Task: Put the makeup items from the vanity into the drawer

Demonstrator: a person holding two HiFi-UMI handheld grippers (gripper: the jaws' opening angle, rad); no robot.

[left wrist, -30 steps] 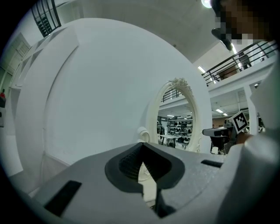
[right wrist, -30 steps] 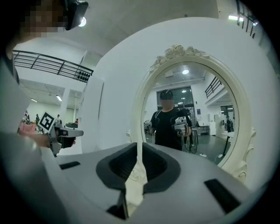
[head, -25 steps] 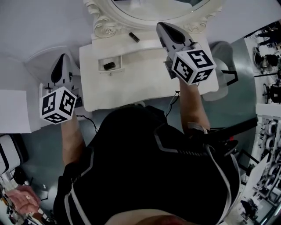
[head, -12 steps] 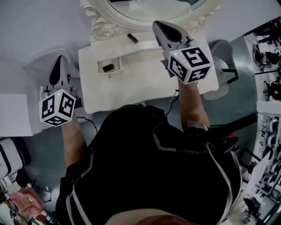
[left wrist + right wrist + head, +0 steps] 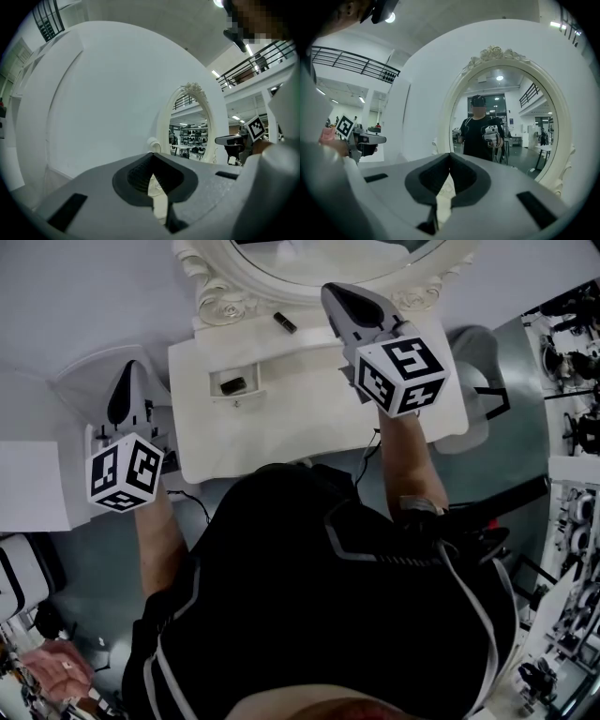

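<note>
L gripper, R gripper both closed, empty. White vanity, carved oval mirror, slim black tube.

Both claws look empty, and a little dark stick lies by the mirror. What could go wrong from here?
1. The right gripper is shut. Unless its jaws open first, it may just shove the dark stick against the mirror frame, which stands close behind it.
2. The open drawer is small and already holds a dark item, so a drop could miss and land on the vanity top.
</note>
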